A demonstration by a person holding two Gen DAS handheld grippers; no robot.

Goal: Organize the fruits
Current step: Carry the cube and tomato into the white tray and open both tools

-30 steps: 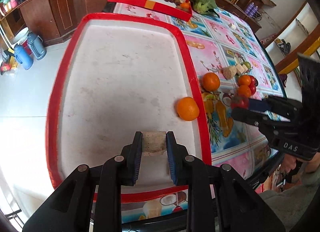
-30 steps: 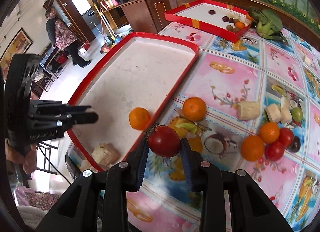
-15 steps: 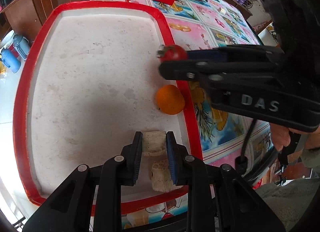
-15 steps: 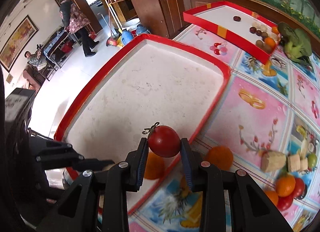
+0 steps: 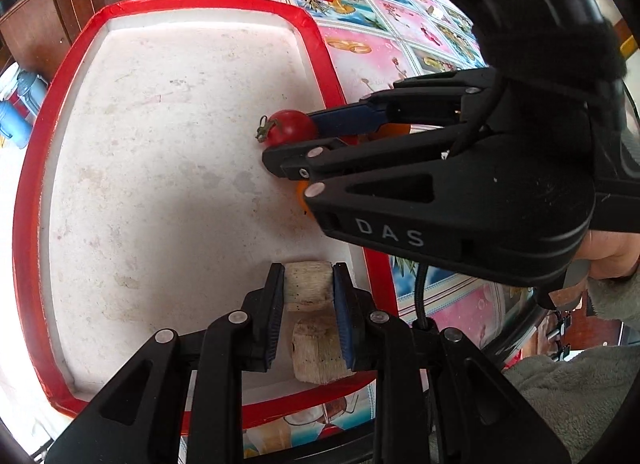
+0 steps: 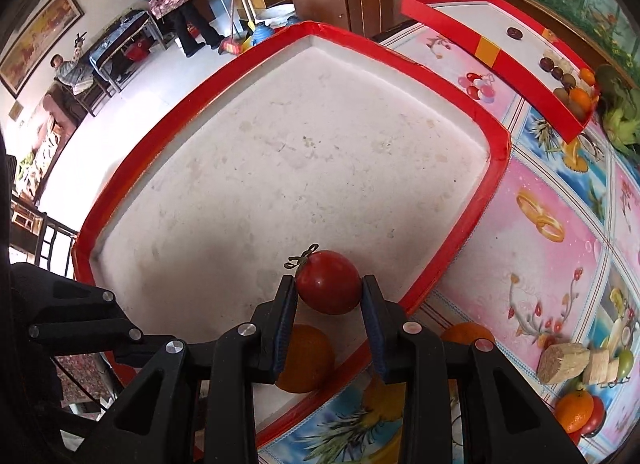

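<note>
A large red-rimmed white tray (image 5: 40,168) (image 6: 496,156) lies on the flowered table. My left gripper (image 5: 308,292) is shut on a beige chunk (image 5: 307,289) above the tray's near corner; a second beige chunk (image 5: 316,356) lies in the tray right below it. My right gripper (image 6: 328,296) is shut on a red tomato (image 6: 328,282), also seen in the left wrist view (image 5: 290,127), and holds it over the tray's right side. An orange (image 6: 306,358) lies in the tray under the right gripper.
A second orange (image 6: 466,334) lies on the table just outside the rim. Beige chunks (image 6: 562,362), oranges and tomatoes (image 6: 576,410) sit at the right. A smaller red tray (image 6: 488,52) with fruit and a green vegetable (image 6: 622,120) stand at the back.
My right gripper has carried the tomato further in over the tray. My left gripper has kept its beige chunk above the near corner, over the one lying there.
</note>
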